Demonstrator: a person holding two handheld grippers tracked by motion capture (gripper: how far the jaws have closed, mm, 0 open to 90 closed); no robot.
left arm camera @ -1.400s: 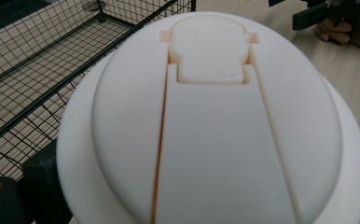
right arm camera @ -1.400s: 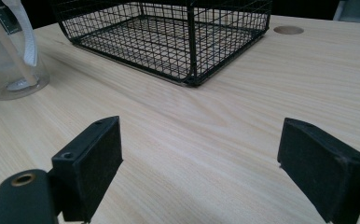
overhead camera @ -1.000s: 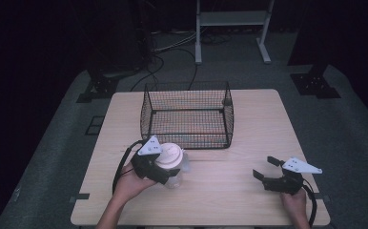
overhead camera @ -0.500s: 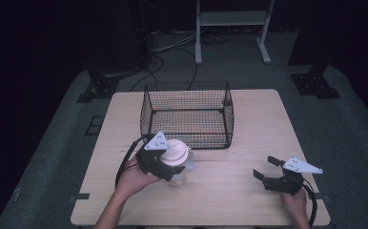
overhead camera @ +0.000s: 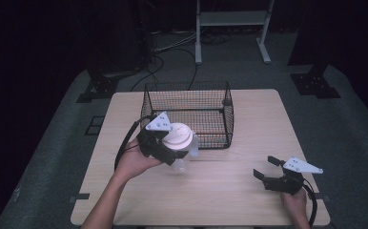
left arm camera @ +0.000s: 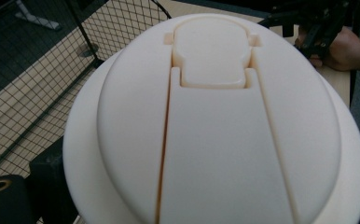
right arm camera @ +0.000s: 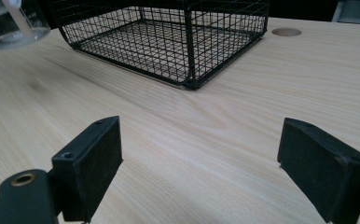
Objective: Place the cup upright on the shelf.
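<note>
High view: the left claw grips a clear cup with a cream lid, held above the worktop just before the wire basket. Right gripper view: the right claw gapes wide, empty, low over the wood.

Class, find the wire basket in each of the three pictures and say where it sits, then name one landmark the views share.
High view: the wire basket stands at the table's far middle, just beyond the cup held in the left tool.
Left gripper view: its mesh runs along the left edge, behind the cup's white lid.
Right gripper view: top centre, beyond the open right tool.
Shared landmark: the pale wooden table.
</note>
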